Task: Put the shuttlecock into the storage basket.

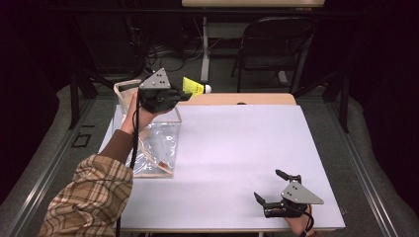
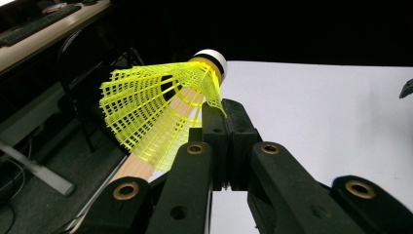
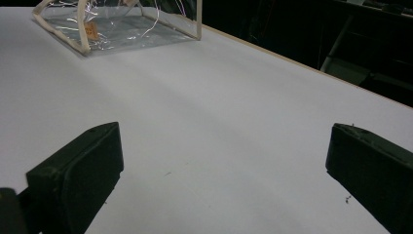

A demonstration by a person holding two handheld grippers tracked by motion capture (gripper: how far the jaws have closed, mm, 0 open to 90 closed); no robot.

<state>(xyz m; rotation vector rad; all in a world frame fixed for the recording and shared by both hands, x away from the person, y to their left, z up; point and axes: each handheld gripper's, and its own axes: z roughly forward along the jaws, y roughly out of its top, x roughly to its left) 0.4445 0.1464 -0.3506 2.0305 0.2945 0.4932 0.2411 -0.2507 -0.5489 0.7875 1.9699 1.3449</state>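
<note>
Above the clear plastic box with a pale wooden frame, at the white table's far left corner, the left gripper is raised in the person's left hand, clenched on a yellow plastic-mesh shuttlecock with a white cork tip. In the left gripper view the two jaws meet tight together, pinching the edge of the shuttlecock's mesh skirt close under the tip; the skirt fans out to the left of the jaws and the tip points up and away from them. The shuttlecock hangs past the box's far right corner, over the table's far wooden edge.

Well apart from the box, near the table's front right corner, the right gripper rests low on the white surface with its jaws spread wide and nothing between them; the right gripper view shows bare tabletop between them and the box far off.

Inside the box a small orange-brown item is too blurred to identify. The box's top is cut off in the right gripper view.
</note>
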